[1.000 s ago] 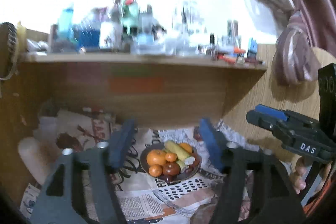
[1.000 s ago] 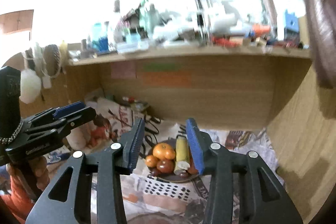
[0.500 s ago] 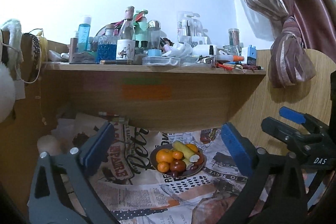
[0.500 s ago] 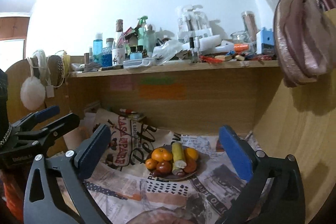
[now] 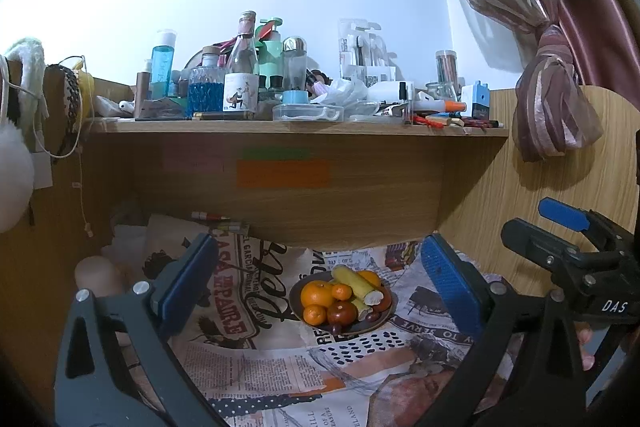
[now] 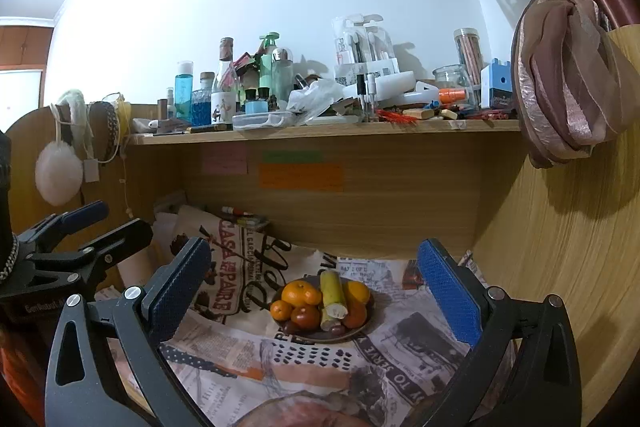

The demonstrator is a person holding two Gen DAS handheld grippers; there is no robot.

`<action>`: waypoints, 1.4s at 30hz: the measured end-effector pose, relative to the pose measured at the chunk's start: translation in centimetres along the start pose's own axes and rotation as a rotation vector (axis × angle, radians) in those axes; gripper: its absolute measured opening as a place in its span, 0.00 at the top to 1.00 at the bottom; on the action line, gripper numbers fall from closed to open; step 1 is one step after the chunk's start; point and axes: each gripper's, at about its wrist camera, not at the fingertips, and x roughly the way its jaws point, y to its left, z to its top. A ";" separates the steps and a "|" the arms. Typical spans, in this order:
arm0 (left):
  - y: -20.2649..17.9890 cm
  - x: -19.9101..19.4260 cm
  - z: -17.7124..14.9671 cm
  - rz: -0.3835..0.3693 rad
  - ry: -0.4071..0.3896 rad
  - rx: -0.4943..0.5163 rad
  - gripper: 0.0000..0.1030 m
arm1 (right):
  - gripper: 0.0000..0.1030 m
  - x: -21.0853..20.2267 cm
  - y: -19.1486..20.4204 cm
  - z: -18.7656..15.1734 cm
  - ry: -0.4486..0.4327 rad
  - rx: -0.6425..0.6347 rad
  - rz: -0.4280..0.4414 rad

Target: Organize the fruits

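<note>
A dark plate (image 5: 362, 327) (image 6: 362, 331) sits on newspaper-print cloth in a wooden desk alcove. It holds oranges (image 5: 316, 293) (image 6: 301, 293), a yellow corn cob (image 5: 357, 283) (image 6: 333, 293), a red-brown tomato (image 5: 341, 311) (image 6: 305, 315) and small dark fruits. My left gripper (image 5: 316, 281) is wide open and empty, held back from the plate. My right gripper (image 6: 316, 281) is also wide open and empty, back from the plate. The right gripper shows at the right edge of the left wrist view (image 5: 576, 259); the left gripper shows at the left edge of the right wrist view (image 6: 72, 247).
A cluttered shelf (image 5: 296, 126) (image 6: 328, 130) of bottles and jars overhangs the alcove. Wooden side panels (image 6: 560, 267) close it in left and right. A tied curtain (image 6: 568, 99) hangs at the right. Sticky notes (image 5: 283, 173) are on the back board. A pale round object (image 5: 98, 277) stands at the left.
Both grippers opened from narrow to wide over the last second. Both pulled back and tilted up, so the plate looks smaller and the shelf fuller.
</note>
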 end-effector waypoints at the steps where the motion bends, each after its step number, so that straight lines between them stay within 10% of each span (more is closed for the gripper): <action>1: 0.0 0.1 0.0 0.000 0.001 0.000 0.00 | 0.00 0.0 0.0 0.0 0.000 -0.001 -0.001; 42: 0.4 1.0 -0.2 -0.028 0.021 -0.017 0.00 | 0.00 0.1 -0.8 0.1 -0.004 -0.003 -0.010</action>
